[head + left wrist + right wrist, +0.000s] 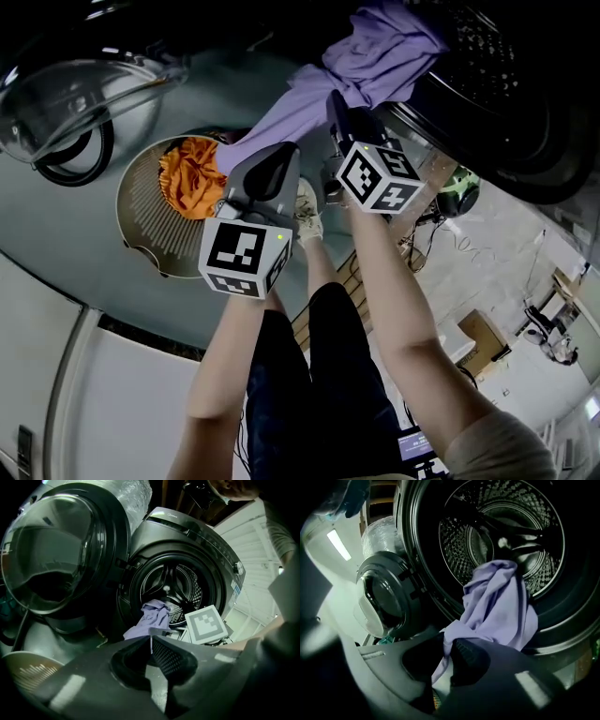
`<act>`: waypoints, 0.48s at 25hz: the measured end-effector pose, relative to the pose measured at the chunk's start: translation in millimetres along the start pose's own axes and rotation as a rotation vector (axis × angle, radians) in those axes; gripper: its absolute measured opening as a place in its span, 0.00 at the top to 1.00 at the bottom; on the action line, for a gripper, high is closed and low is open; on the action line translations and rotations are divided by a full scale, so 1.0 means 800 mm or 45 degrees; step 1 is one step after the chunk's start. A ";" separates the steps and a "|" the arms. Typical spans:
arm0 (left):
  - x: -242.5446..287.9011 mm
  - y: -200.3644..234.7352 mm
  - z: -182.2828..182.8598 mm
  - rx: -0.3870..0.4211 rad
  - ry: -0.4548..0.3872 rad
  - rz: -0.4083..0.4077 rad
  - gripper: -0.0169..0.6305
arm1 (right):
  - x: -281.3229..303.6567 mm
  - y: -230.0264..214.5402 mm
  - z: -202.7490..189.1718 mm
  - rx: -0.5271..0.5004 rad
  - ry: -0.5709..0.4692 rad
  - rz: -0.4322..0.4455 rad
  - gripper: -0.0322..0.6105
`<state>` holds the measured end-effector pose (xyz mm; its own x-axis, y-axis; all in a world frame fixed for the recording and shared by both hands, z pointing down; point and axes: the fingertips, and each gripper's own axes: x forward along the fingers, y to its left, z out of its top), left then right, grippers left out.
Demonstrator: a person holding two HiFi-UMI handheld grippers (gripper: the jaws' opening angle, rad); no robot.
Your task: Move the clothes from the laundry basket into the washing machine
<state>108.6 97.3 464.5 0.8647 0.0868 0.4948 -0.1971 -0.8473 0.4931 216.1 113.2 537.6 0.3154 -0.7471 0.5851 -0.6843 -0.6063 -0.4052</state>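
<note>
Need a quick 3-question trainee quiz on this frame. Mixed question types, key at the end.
1. True or false: the washing machine door is closed.
2. What colour is the garment lying in the laundry basket?
3. The right tongs are: A) open and empty; B) shut on the purple garment that hangs out of the drum; C) shut on the basket's rim.

Key:
1. False, it stands open.
2. Orange: the orange garment.
3. B

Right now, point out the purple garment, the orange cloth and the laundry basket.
purple garment (501,604), right gripper view, its bunched middle.
orange cloth (190,176), head view, its crumpled middle.
laundry basket (142,214), head view, bare ribbed inside.
</note>
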 end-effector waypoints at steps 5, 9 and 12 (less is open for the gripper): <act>-0.001 -0.011 0.026 0.016 -0.018 -0.012 0.96 | -0.017 -0.023 0.072 -0.019 -0.145 -0.092 0.87; 0.001 -0.020 0.045 0.029 -0.024 -0.030 0.96 | -0.024 -0.046 0.134 -0.057 -0.267 -0.182 0.88; 0.003 -0.022 0.053 0.056 -0.024 -0.042 0.96 | -0.021 -0.063 0.176 -0.115 -0.340 -0.245 0.88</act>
<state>134.1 89.8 426.6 0.8791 0.1052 0.4648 -0.1482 -0.8666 0.4765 338.2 117.8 449.3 0.5973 -0.6736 0.4353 -0.6474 -0.7253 -0.2341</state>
